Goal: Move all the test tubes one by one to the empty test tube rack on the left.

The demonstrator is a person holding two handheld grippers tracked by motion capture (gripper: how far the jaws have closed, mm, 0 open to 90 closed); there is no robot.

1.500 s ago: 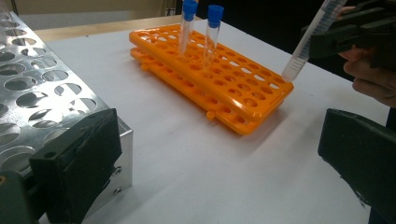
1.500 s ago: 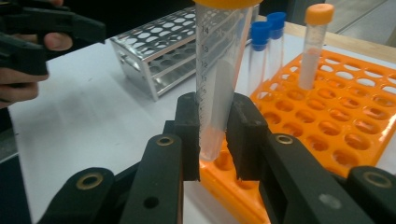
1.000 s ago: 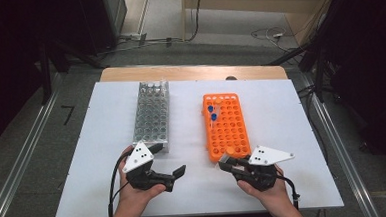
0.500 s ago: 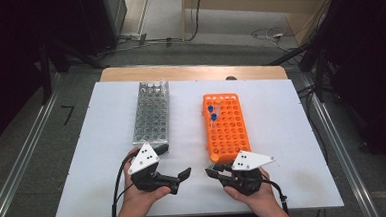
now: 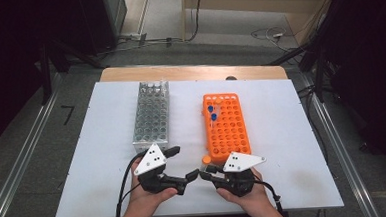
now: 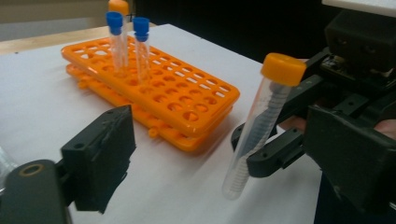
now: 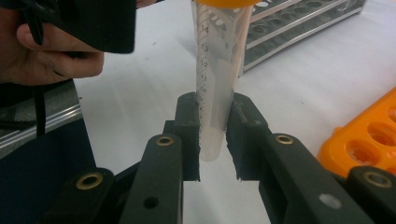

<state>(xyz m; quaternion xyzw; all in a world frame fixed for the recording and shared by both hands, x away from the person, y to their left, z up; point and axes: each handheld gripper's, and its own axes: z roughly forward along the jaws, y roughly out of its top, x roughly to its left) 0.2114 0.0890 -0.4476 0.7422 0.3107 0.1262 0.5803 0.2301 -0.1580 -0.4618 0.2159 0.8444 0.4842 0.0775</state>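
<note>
So the right gripper has its fingers clamped on the lower part of a clear plastic tube with an orange screw cap, holding it upright just above the desk, near the close end of the orange rack. From the left gripper view you can see the same tube leaning a bit, tip down, cap up.

The left gripper sits right beside it with nothing in it. Its fingers are apart and have just been closing a little, but the tube isn't between them yet.

Handling-wise, I'd guess this thing is really light and looks empty, stiff plastic, not fragile like glass. The catch is it's smooth, round and tapered at the bottom, so it can pivot or slip if squeezed low down. If the left gripper is taking over, I'd grab the straight wall up under the cap, above the right fingers. The ribbed cap is grippier but could twist loose.

The metal rack stands on the left side of the desk, and a few capped tubes already stand at the far end of the orange rack.
</note>
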